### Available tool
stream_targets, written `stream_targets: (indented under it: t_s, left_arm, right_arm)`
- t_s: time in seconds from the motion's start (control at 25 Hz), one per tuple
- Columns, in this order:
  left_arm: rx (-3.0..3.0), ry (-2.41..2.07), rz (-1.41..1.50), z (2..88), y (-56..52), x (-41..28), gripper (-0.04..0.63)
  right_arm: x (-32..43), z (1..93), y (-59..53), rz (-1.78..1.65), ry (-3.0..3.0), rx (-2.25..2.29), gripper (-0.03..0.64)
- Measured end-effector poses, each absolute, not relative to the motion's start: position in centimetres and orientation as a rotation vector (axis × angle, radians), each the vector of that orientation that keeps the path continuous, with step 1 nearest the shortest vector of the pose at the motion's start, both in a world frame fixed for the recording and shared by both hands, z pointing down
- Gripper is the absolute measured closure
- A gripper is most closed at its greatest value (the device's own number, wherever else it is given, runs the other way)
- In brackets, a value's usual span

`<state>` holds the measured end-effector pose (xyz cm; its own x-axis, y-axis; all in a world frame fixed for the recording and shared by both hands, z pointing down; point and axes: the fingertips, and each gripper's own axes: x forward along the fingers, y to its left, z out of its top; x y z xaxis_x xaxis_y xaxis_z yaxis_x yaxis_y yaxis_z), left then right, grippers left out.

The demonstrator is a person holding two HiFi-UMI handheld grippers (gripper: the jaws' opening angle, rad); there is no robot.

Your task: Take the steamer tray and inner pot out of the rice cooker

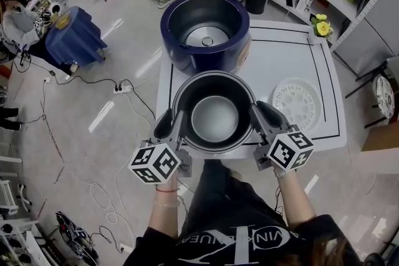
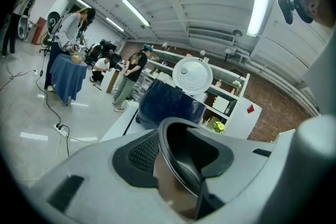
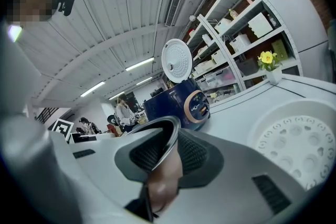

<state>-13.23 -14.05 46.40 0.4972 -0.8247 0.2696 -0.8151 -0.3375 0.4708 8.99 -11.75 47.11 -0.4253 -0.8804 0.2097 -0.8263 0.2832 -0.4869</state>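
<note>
Left claw [image 1: 173,126] and right claw [image 1: 260,114] are pinching the pot [image 1: 215,116] by opposite rim sides, centre frame, at the desk [image 1: 293,53] edge. I'm judging it stiff, slick, fairly heavy; its rim is giving the surest hold.

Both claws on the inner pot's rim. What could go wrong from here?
The left claw and right claw pinch only the thin rim of the inner pot; if one slips, the pot likely tips.
The pot hangs over the near edge of the table, so a set-down here may leave it overhanging.
The steamer tray lies close to the right claw; a sideways shift could knock it.
</note>
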Motion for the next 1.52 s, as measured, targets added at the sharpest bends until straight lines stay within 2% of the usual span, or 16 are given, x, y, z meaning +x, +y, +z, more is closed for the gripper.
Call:
stream_targets:
  t_s: [0.76,1.04,1.16,1.52]
  left_arm:
    - [2.350,-1.446,-0.017,44.6,-14.3,-13.8,0.445]
    - [2.495,-1.549,-0.005,40.3,-13.4,-14.1,0.514]
    - [2.527,-1.574,-0.036,38.3,-13.0,-14.3,0.545]
    - [2.598,-1.566,-0.172,33.3,-11.9,-14.2,0.565]
  right_arm:
    - [9.5,45.0,-11.6,-0.556,2.629,-1.605,0.510]
    - [10.6,41.7,-10.2,-0.416,2.617,-1.583,0.591]
    - [11.0,40.2,-9.7,-0.358,2.621,-1.581,0.598]
    - [11.9,37.0,-8.3,-0.282,2.594,-1.592,0.618]
